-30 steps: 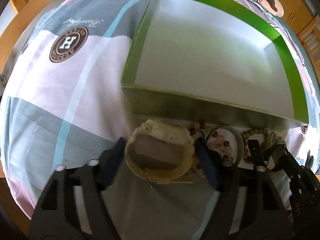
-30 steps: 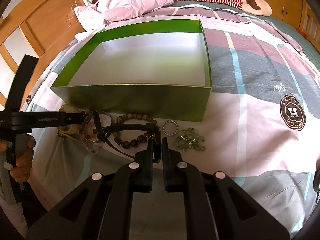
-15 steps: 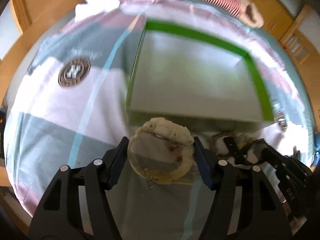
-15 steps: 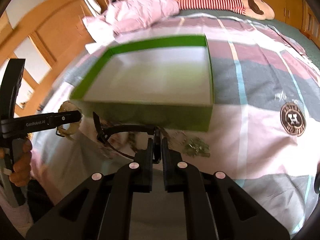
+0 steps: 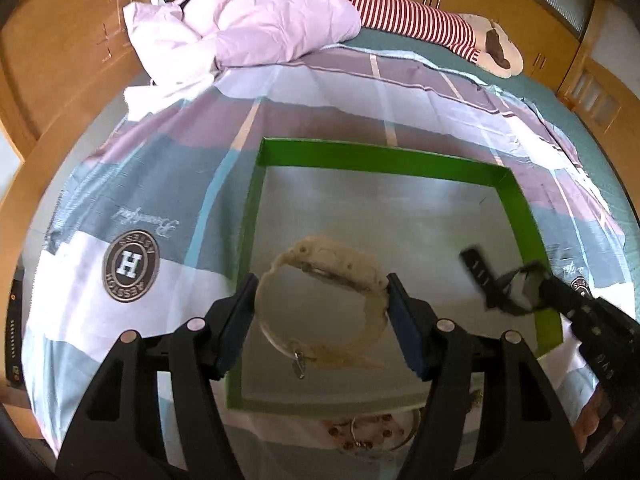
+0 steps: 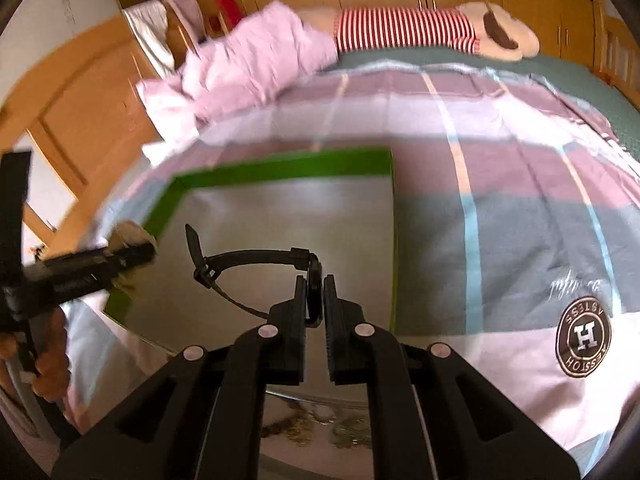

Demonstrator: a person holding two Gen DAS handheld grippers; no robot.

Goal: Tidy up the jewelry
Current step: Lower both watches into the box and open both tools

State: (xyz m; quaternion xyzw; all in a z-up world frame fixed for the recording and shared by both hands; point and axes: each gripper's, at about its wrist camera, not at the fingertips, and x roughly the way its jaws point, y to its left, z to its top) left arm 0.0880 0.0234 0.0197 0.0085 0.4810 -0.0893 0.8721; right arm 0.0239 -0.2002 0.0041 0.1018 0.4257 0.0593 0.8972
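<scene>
Jewelry is mid-transfer: over the empty green box point(image 5: 520, 204) my left hand-held gripper point(image 5: 320, 308) clamps a cream watch point(image 5: 332, 276), the right one point(image 6: 315, 300) a black watch point(image 6: 256, 258); bracelets point(image 5: 372, 432) wait beside the box.

Two watches, one cream point(image 5: 328, 304) and one black point(image 6: 256, 276); one green box point(image 5: 376, 156).

left gripper point(image 5: 320, 304): black frame, blue pads, silver screws | right gripper point(image 6: 315, 300): black ribbed fingers, silver screws
</scene>
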